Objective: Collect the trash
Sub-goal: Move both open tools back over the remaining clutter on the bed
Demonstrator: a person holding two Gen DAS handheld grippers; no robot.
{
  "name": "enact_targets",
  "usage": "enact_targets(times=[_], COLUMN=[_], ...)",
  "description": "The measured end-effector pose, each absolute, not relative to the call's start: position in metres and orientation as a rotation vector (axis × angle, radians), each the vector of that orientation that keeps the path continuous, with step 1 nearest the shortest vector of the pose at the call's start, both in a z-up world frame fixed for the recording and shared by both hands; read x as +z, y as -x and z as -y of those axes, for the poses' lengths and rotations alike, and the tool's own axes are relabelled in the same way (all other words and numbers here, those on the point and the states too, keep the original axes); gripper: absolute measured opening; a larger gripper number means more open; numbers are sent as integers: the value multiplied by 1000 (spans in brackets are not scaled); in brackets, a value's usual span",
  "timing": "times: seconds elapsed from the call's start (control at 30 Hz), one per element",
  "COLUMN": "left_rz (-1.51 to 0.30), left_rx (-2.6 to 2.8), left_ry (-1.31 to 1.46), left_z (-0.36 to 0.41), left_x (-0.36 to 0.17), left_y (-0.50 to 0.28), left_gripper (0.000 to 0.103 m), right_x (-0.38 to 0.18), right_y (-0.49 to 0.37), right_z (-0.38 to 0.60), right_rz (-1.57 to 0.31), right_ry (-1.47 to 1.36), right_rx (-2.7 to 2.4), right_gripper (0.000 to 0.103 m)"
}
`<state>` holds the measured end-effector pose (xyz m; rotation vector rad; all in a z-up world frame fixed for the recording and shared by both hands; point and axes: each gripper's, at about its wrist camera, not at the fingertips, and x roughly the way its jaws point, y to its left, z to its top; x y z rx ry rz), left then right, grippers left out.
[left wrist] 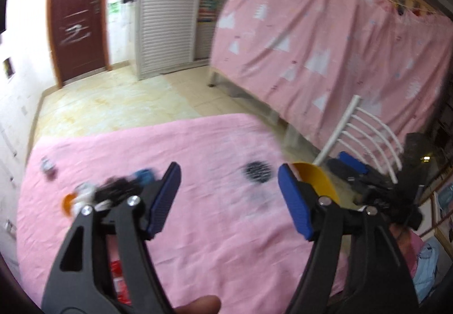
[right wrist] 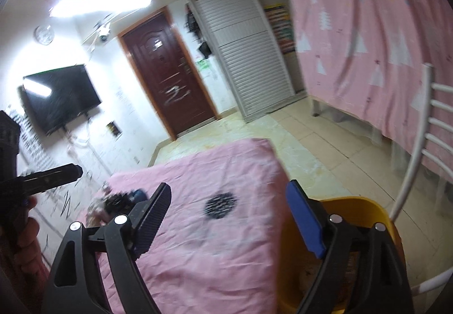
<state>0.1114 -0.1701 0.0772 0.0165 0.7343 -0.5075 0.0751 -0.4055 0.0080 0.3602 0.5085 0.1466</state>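
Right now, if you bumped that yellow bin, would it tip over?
Probably quite easily. The bin looks like thin plastic, so likely light. It stands on smooth tile floor, so it might slide instead of tipping.

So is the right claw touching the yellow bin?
Apart. The right wrist view shows the right claw open and empty above the yellow bin, which sits below its fingers.

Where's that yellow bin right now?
The yellow bin stands off the right edge of the pink-covered table, next to the white chair. In the right wrist view it sits directly behind the right gripper, whose jaws are open and empty.
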Motion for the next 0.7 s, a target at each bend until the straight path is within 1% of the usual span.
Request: enact_targets(times=[0.13, 0.33, 0.7], left_rz=[-744, -770, -826], left_rx=[-413, -334, -331], left_ry=[6, 24, 74], left_z=[118, 65, 18], left_x=[66, 47, 15], left_y=[-113, -110, -110], left_gripper=[69, 69, 69], right_x=[7, -4, -3], right_y=[-85, -107, -133], right_z=[371, 321, 244], right_rz=[-532, -607, -676], right_ry=[-324, -267, -159], right_rx=[215, 292, 382], right_gripper=[78, 78, 78])
